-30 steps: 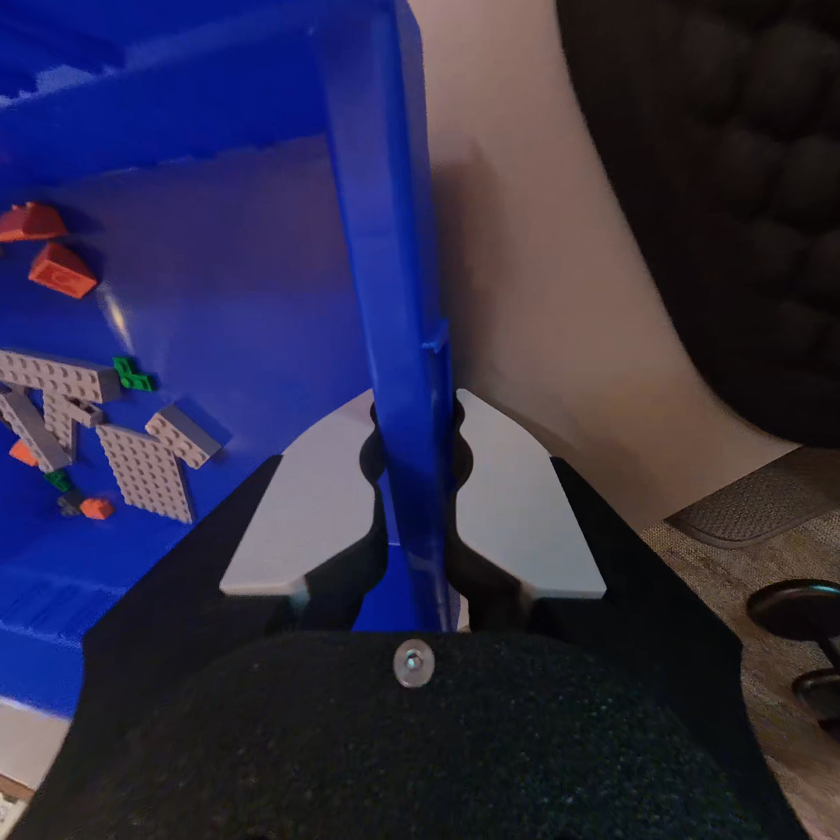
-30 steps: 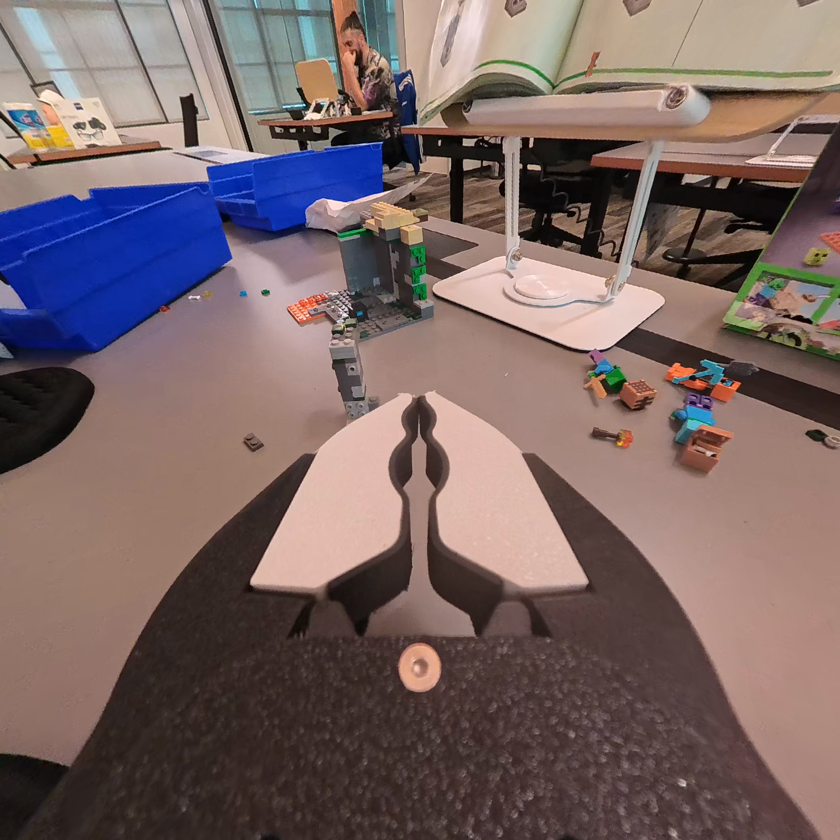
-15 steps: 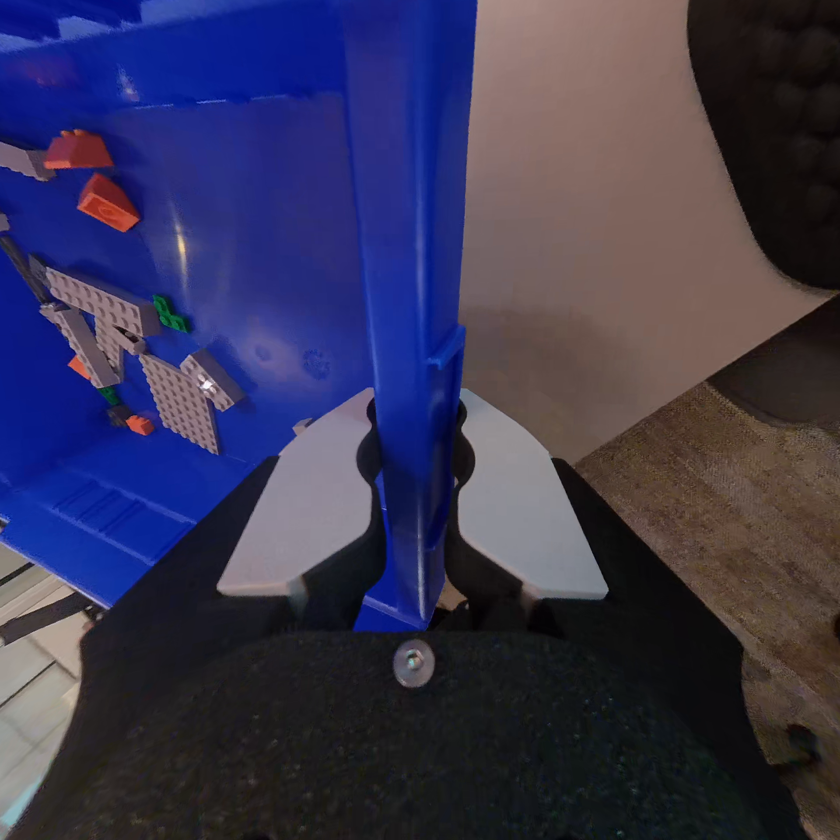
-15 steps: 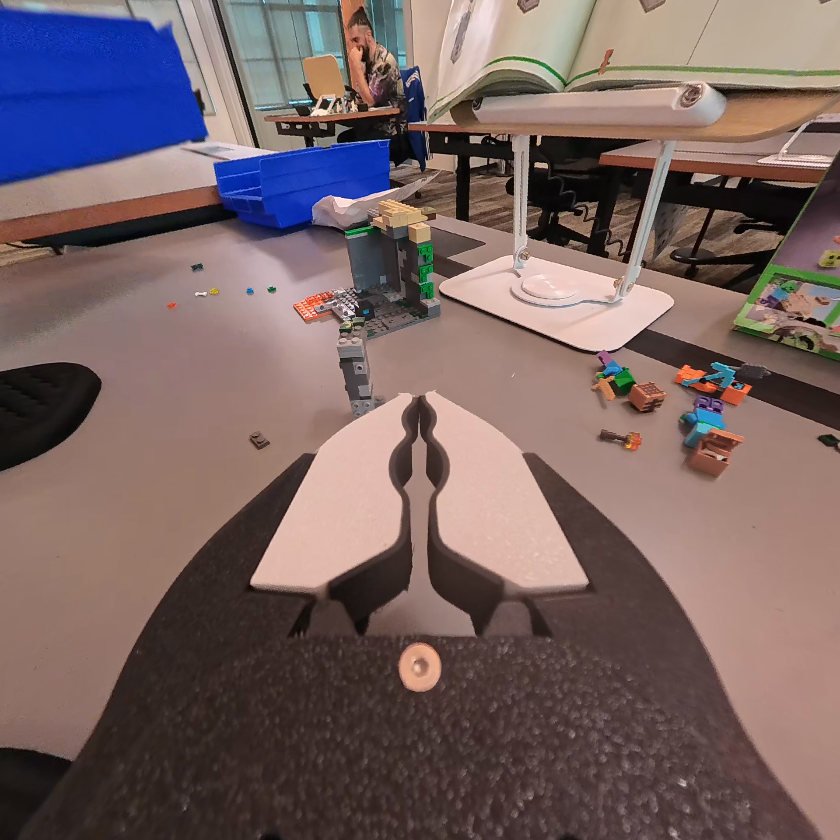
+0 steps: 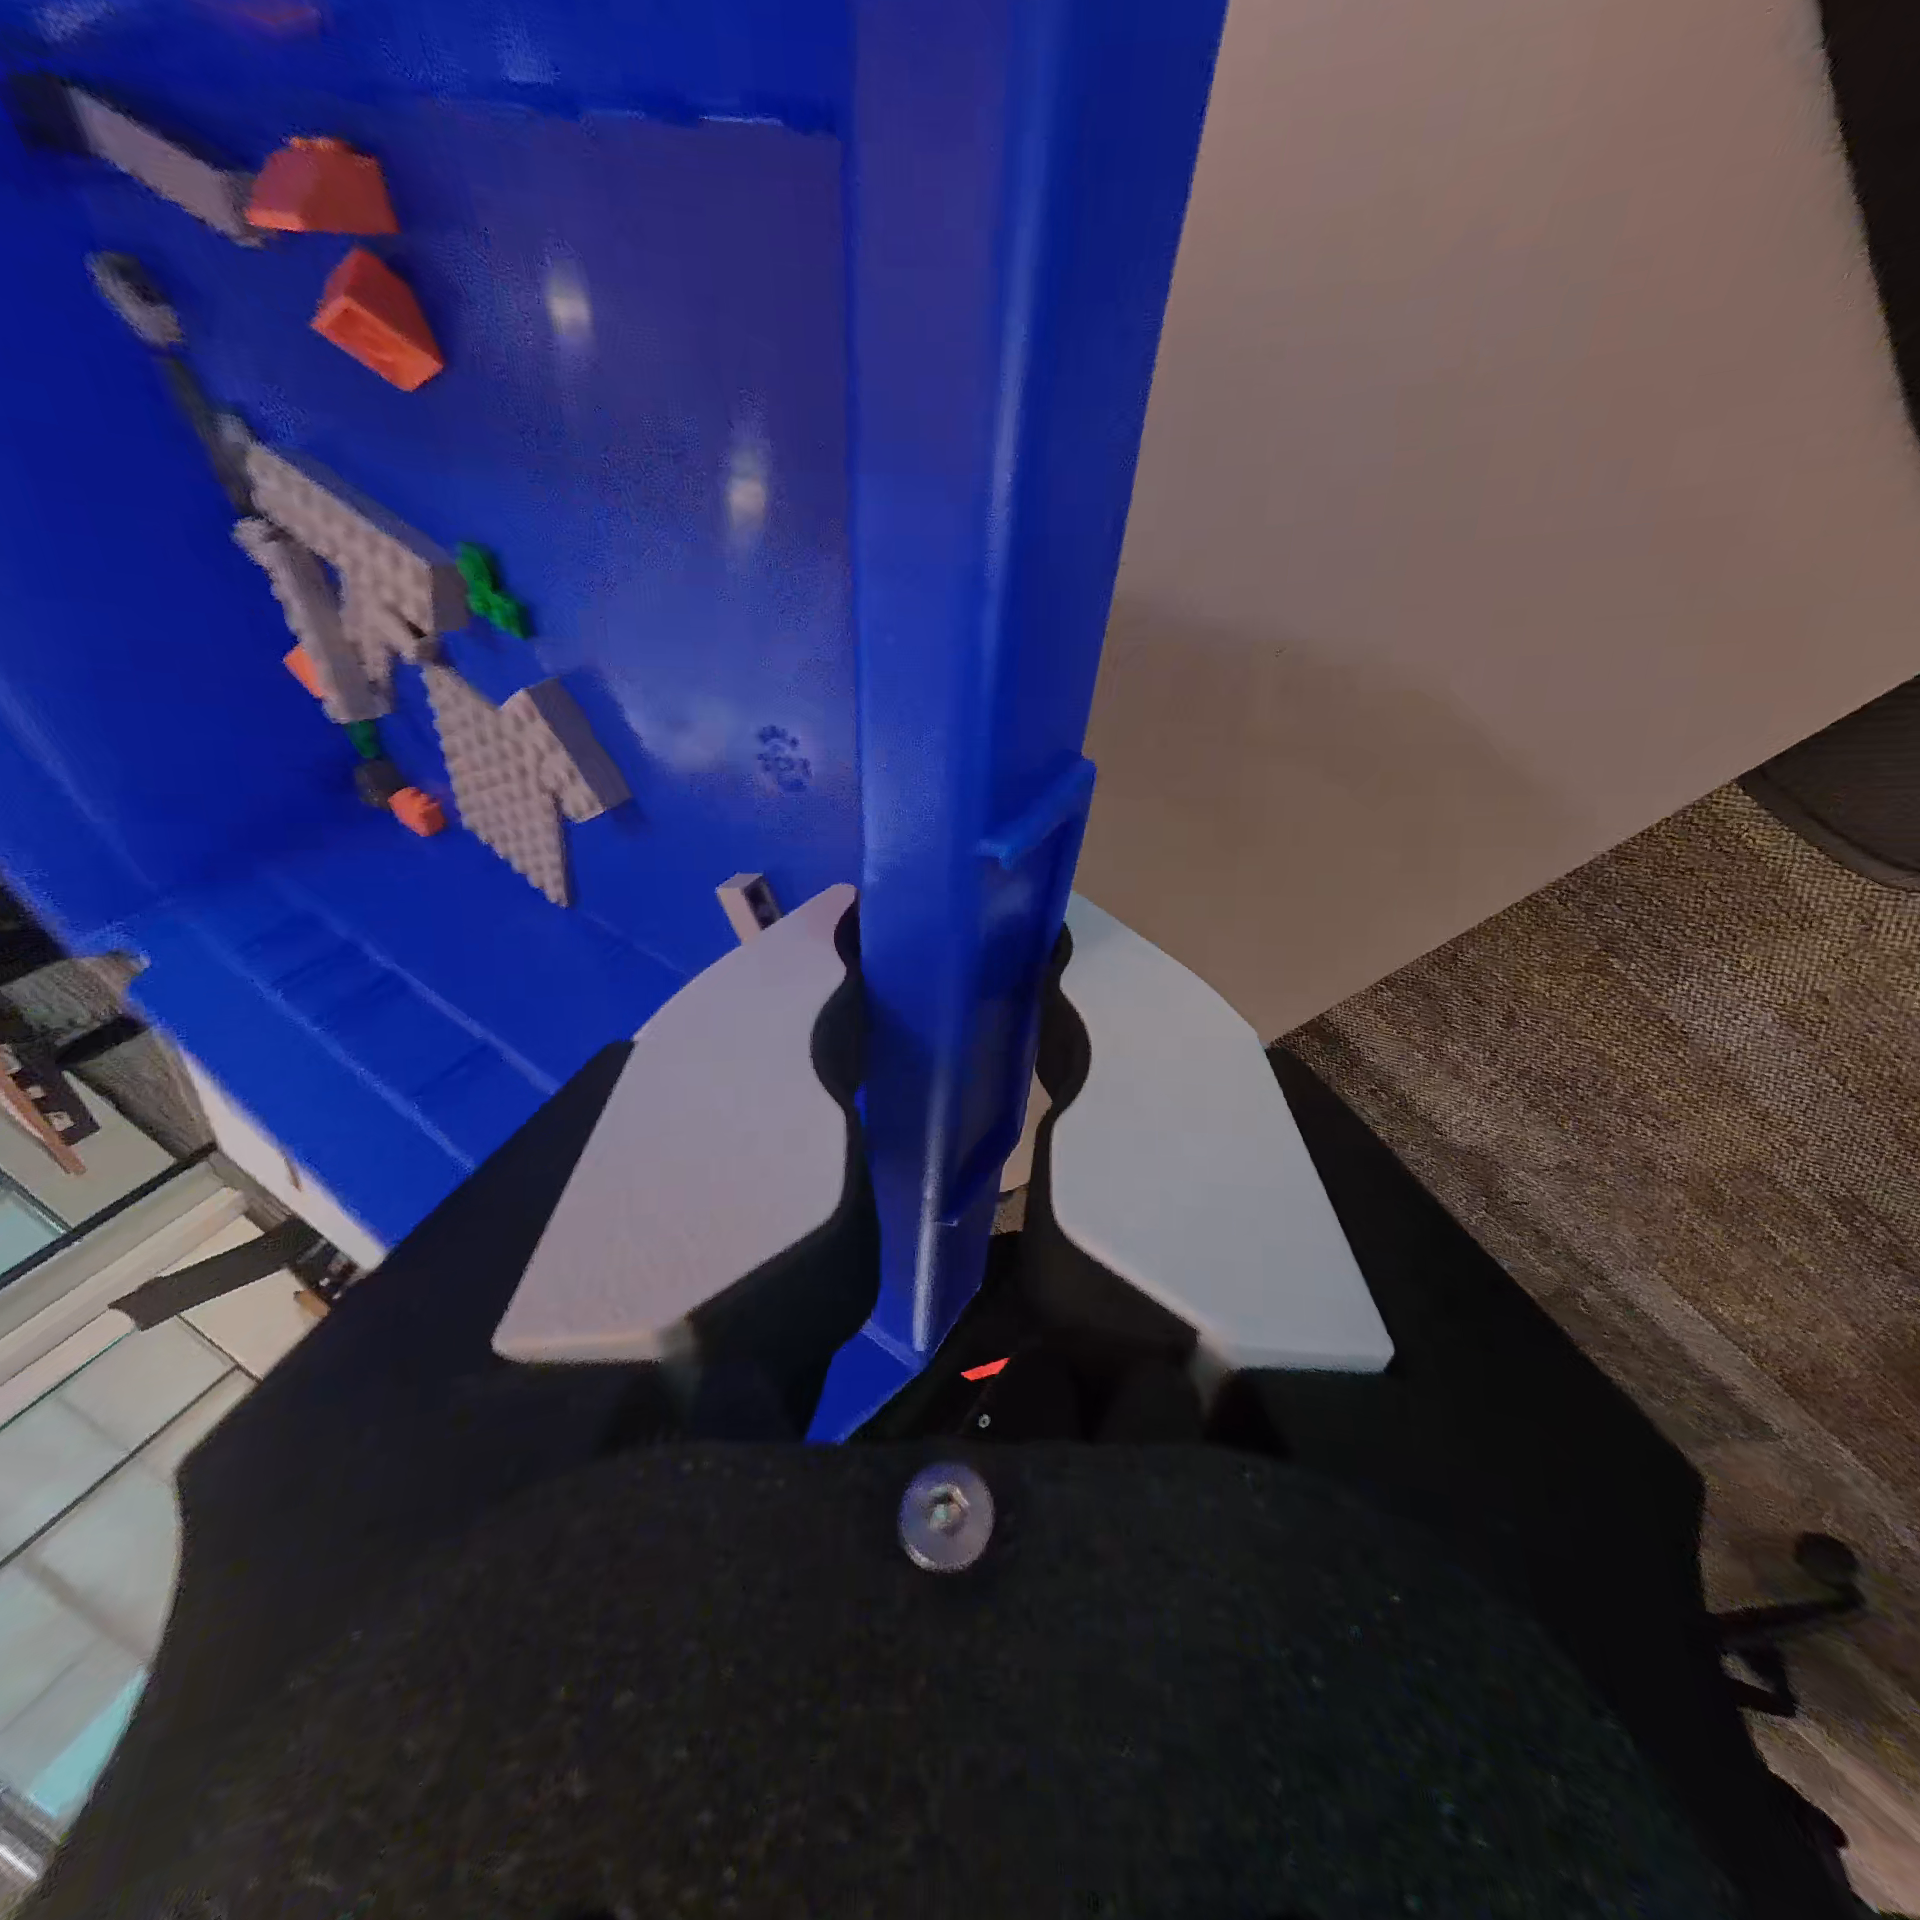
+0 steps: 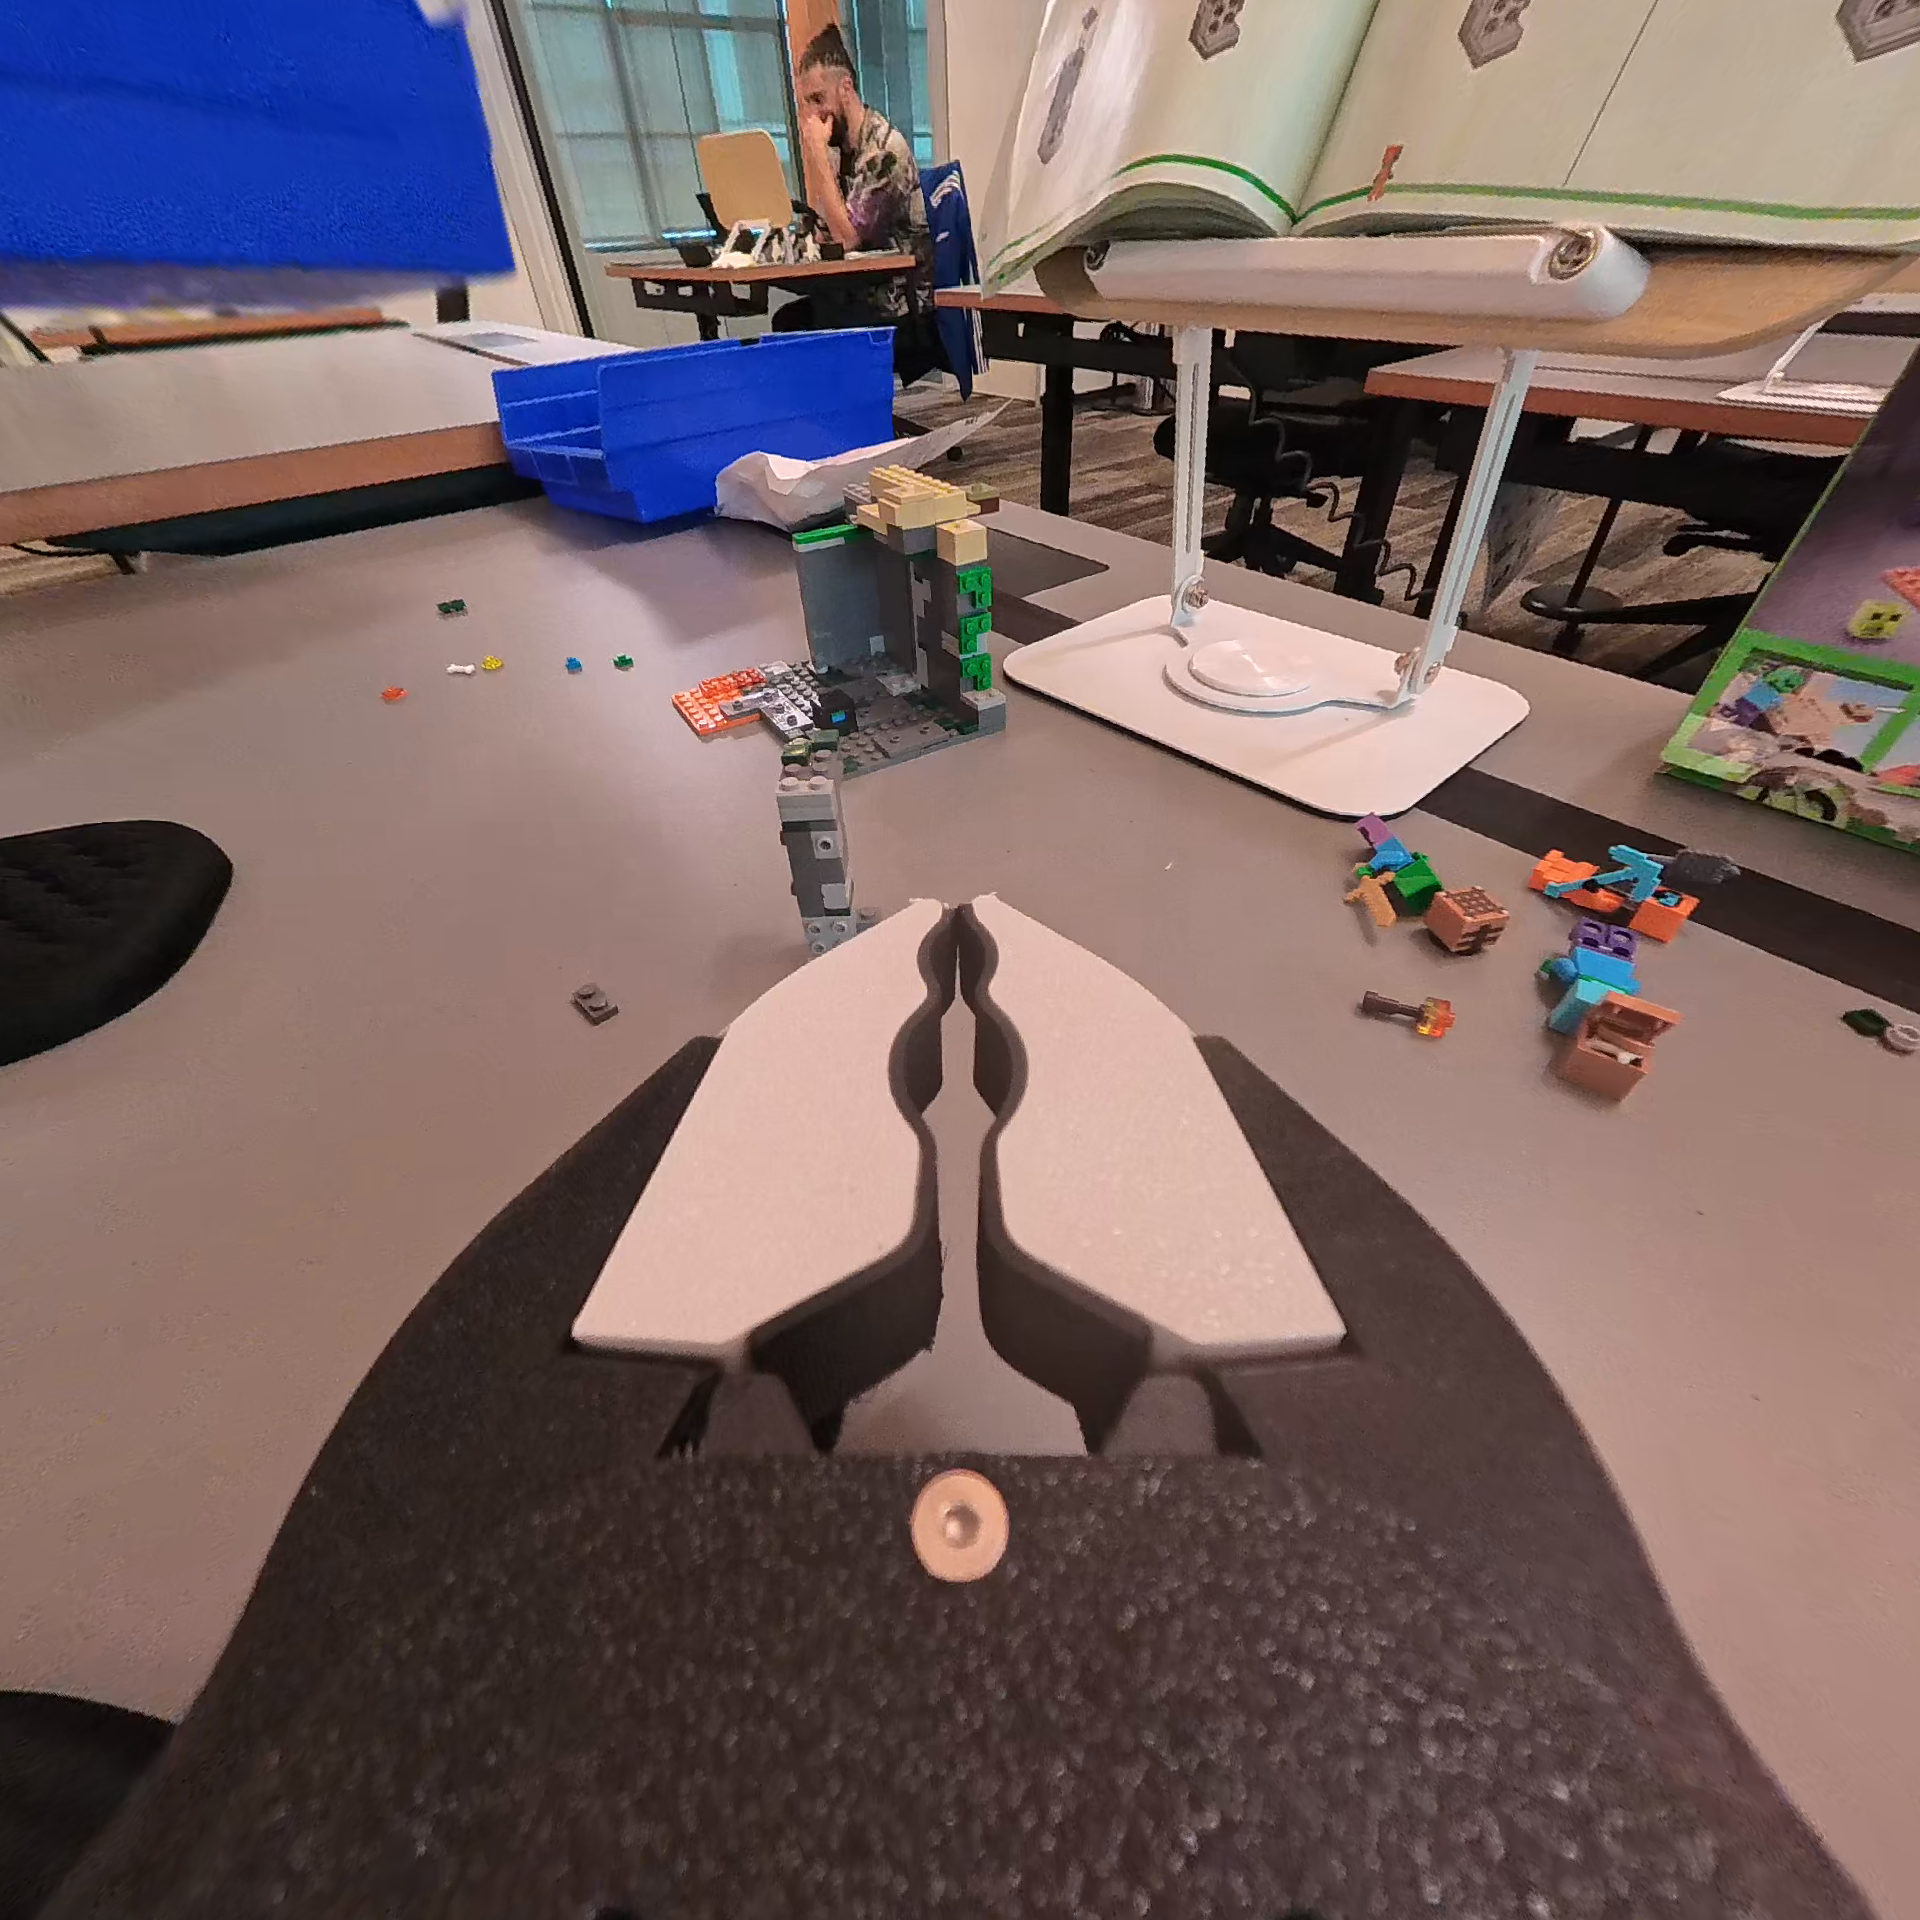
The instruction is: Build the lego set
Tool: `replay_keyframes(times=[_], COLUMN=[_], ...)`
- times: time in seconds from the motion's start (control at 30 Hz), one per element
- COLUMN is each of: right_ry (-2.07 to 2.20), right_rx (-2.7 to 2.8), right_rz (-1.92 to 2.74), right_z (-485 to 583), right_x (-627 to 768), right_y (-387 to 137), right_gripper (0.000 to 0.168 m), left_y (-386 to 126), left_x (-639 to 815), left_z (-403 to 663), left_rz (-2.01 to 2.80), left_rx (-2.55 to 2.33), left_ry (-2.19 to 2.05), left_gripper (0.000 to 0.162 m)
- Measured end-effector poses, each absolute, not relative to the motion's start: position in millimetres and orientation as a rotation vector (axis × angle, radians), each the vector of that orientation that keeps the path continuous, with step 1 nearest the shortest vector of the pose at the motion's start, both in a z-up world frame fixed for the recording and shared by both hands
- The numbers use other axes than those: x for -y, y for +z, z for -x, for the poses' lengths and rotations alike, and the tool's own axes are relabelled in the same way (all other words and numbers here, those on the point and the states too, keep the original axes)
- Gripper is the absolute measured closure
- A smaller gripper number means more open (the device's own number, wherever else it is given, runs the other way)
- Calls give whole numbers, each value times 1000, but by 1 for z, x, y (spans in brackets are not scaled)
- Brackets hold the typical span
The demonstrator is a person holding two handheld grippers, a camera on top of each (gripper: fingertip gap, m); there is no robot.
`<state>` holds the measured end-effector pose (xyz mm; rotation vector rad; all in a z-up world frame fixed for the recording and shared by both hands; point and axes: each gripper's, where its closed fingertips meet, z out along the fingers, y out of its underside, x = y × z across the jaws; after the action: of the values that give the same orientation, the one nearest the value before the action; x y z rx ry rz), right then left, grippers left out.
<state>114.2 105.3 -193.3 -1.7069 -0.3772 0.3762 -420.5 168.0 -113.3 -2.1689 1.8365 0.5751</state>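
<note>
Gripped in my left gripper (image 5: 951, 935) is the side wall of a blue bin (image 5: 966, 416), the jaws pinching its rim from both sides. I hold the bin lifted and tipped, so its floor faces me like a wall and the loose pieces cling in a loose cluster on it. To do this step well, I judge I should keep the pinch firm, since the wall is thin and smooth and could slip, and tip slowly so the pieces slide out in one spot on the bench (image 6: 416, 1195) and do not scatter or roll off its edge. Nearest the gripper inside the bin sits a small grey brick (image 5: 750, 902), just beside my left jaw. Farther in lie grey plates (image 5: 499, 758), with a green piece (image 5: 488, 603) touching them, and beyond those two orange slopes (image 5: 374, 322).

My right gripper (image 6: 956, 914) is pressed together with nothing in it, hovering low over the bench. Just past its tips and a little left stands a grey pillar (image 6: 821, 862), upright. Behind that is the build (image 6: 894, 644), a grey corner with green and tan trim on a dark base. Figures (image 6: 1600, 935) and odd bits lie well off to the right. The bin shows as a blue blur at upper left, well apart from the build.
</note>
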Motion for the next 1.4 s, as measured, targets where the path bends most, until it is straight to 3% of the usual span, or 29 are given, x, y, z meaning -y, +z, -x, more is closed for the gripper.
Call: replay_keyframes(times=[0.23, 0.53, 0.9, 1.03, 1.13, 1.4], right_ry=[382, 386, 383, 383, 386, 408], right_rx=[378, 388, 399, 401, 394, 412], right_rz=[1711, 1713, 1709, 1714, 1710, 1716], right_z=[-112, -108, -106, -105, -106, -101], right_x=[-106, -105, -102, -102, -101, -101], right_y=[-196, -196, -195, -197, -196, -198], right_gripper=[168, 168, 168, 168, 168, 168], left_y=[-189, -210, -280, -279, -262, -146], left_x=[-154, -147, -149, -146, -138, -156], left_z=[437, 460, 474, 471, 463, 378], left_rz=[2242, 2236, 2044, 2092, 2135, 2052], left_rx=[-1773, -1700, -1722, -1693, -1689, -1498], left_ry=[490, 519, 692, 572, 433, 13], left_gripper=[132, 132, 132, 128, 114, 126])
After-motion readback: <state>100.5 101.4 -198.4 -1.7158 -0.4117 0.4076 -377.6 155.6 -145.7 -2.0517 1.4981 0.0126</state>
